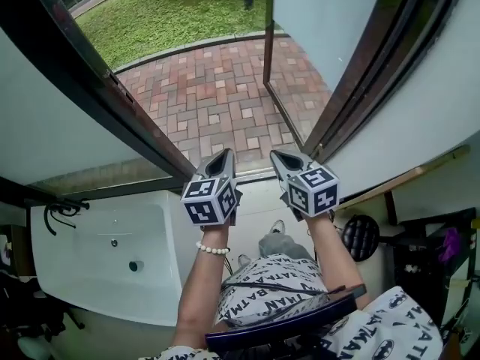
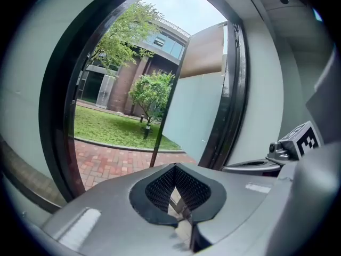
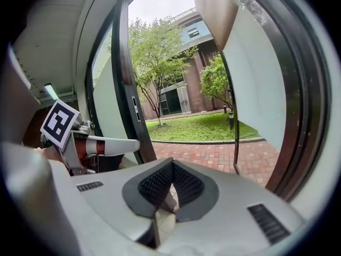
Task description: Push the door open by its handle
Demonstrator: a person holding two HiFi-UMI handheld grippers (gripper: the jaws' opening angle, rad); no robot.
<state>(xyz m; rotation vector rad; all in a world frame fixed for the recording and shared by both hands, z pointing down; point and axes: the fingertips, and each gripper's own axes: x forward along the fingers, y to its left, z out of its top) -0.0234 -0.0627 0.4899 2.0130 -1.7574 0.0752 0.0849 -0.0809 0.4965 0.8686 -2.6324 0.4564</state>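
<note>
The door (image 1: 322,21), a frosted pane in a dark frame, stands swung outward to the right of the doorway. It also shows in the left gripper view (image 2: 194,116) and in the right gripper view (image 3: 256,89). I cannot make out its handle. My left gripper (image 1: 225,154) and right gripper (image 1: 279,156) are held side by side at the threshold, pointing out through the opening. Both are shut, with nothing between the jaws, and neither touches the door. The jaws of the left gripper (image 2: 175,167) and of the right gripper (image 3: 171,164) meet at their tips.
Dark door frames run at the left (image 1: 90,73) and right (image 1: 360,88). Red brick paving (image 1: 217,103) and grass (image 1: 172,6) lie outside. A white basin (image 1: 75,276) sits at lower left, and a dark stool (image 1: 360,235) at lower right. A strike plate (image 3: 137,108) is on the frame.
</note>
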